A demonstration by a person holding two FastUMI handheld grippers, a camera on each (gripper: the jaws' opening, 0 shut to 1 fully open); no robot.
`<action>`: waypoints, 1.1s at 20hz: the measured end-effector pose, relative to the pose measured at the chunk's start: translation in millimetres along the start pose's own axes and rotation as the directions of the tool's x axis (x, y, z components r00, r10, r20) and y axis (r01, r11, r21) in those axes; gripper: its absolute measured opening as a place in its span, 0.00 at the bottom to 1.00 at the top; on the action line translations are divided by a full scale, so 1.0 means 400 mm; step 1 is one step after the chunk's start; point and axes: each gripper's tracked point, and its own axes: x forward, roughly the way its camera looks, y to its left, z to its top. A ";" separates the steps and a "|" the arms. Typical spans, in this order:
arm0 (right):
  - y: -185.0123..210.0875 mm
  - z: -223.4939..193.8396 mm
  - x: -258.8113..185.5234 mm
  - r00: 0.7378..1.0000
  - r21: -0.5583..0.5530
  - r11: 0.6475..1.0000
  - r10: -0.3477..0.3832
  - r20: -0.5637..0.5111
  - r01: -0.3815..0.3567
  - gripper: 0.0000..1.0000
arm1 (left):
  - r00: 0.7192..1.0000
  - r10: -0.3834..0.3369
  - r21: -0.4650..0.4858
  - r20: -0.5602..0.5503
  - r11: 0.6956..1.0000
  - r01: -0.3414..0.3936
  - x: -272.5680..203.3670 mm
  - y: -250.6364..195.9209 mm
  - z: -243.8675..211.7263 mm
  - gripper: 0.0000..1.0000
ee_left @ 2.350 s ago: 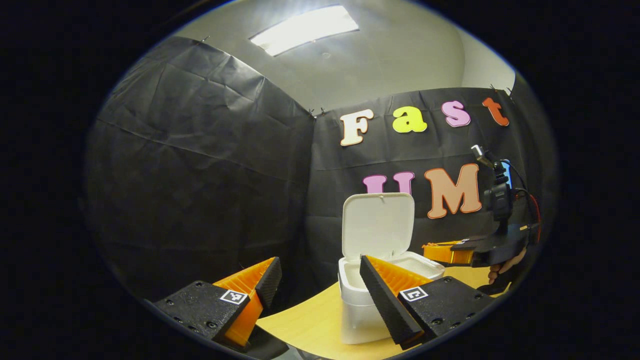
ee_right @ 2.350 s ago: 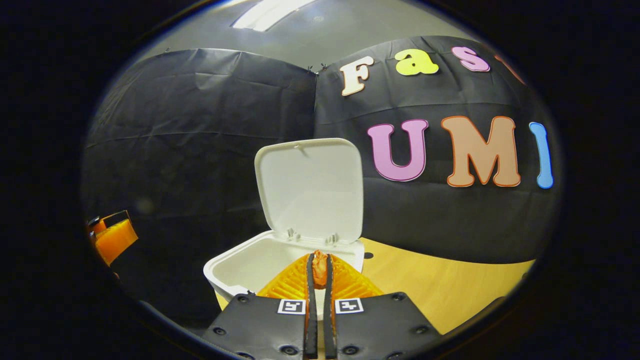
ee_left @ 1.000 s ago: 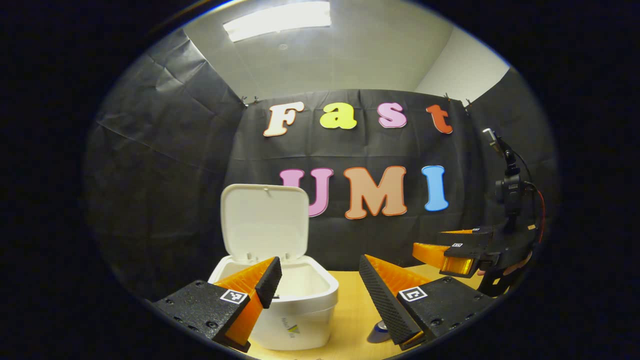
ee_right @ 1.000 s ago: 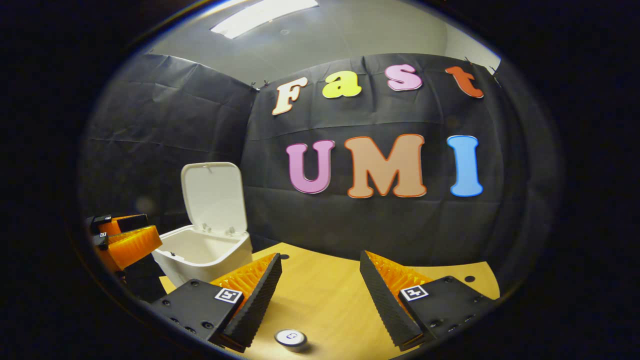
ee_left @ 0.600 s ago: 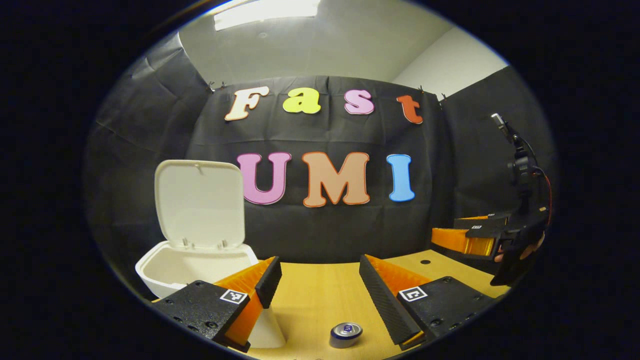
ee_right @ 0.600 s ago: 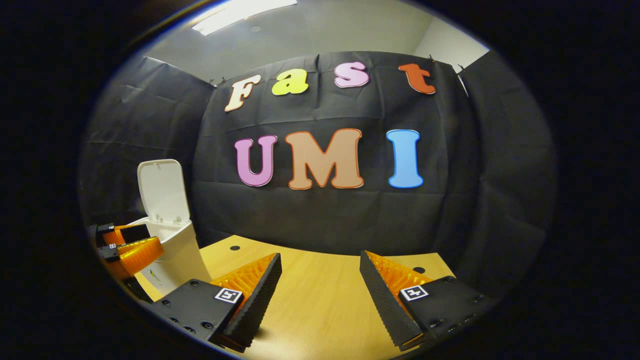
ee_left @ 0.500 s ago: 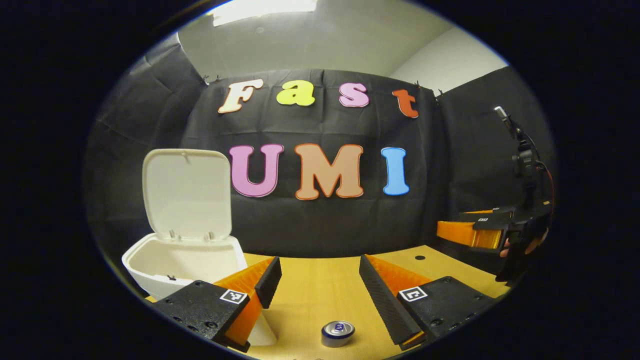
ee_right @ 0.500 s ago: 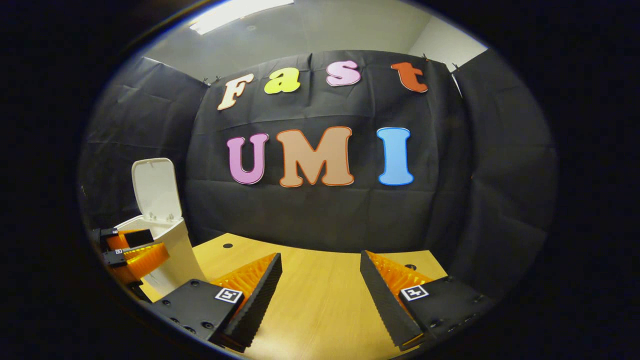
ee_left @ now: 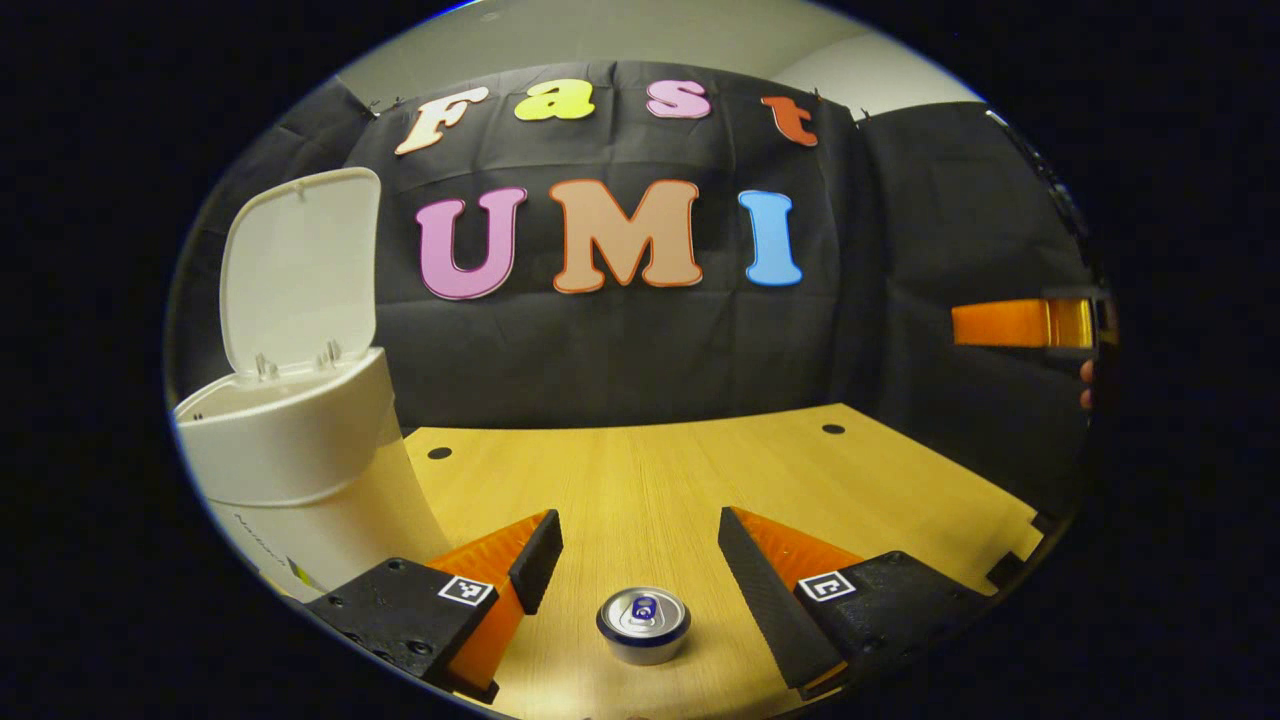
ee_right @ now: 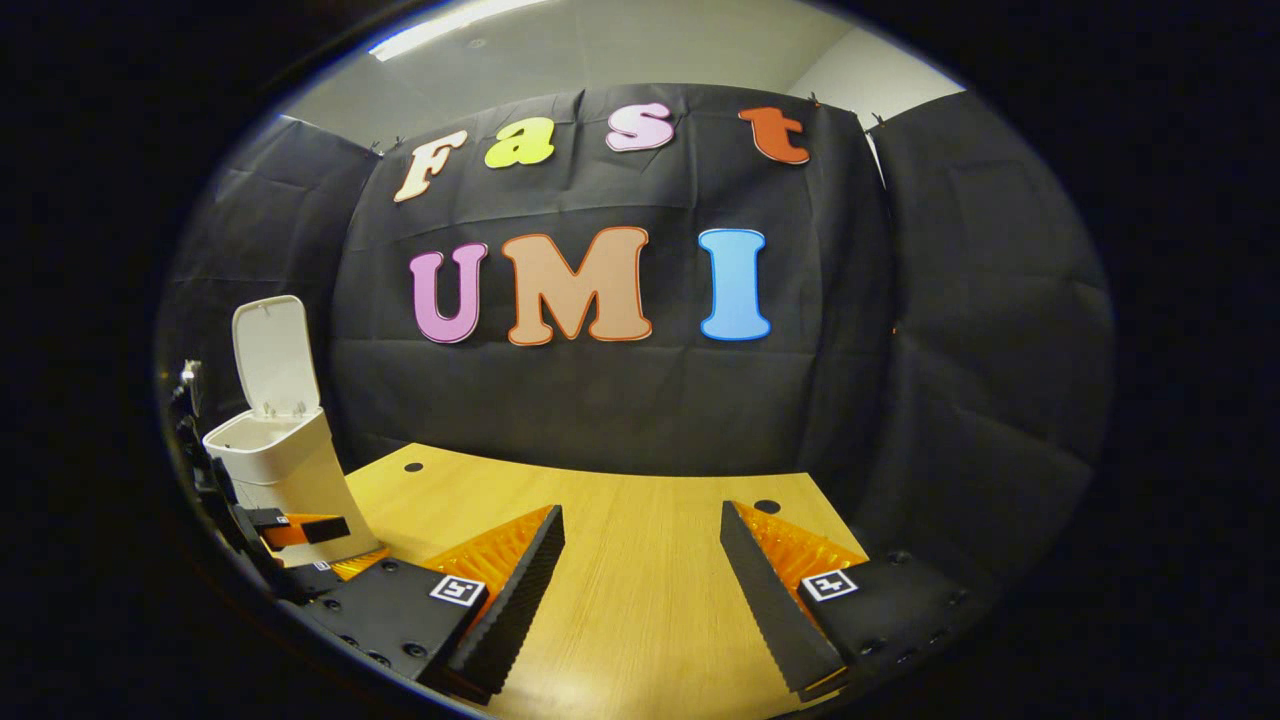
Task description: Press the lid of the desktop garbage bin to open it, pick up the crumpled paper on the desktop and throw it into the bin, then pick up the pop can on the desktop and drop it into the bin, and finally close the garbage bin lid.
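Wooden desktop (ee_left: pixel 640 480) spreads pale and smooth ahead of the fingers. White plastic garbage bin (ee_left: pixel 290 450), boxy, stands beyond the left finger, lid (ee_left: pixel 300 265) upright. Left gripper (ee_left: pixel 640 545) hangs spread wide, and the pop can (ee_left: pixel 644 624), a shiny metal cylinder standing upright, sits between its fingers, untouched. Can step, I'd say: lower, then squeeze. Right gripper (ee_right: pixel 642 545) gapes too, holding nothing.

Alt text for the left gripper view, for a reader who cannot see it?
The left claw hangs open above an upright silver pop can on the light wooden desk. A white plastic bin, lid raised, stands at left.
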 end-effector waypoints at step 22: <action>0.018 0.010 -0.006 0.998 -0.044 0.997 0.056 0.007 -0.056 0.99 | 0.997 0.016 0.007 0.081 1.000 -0.016 0.031 0.025 0.152 0.75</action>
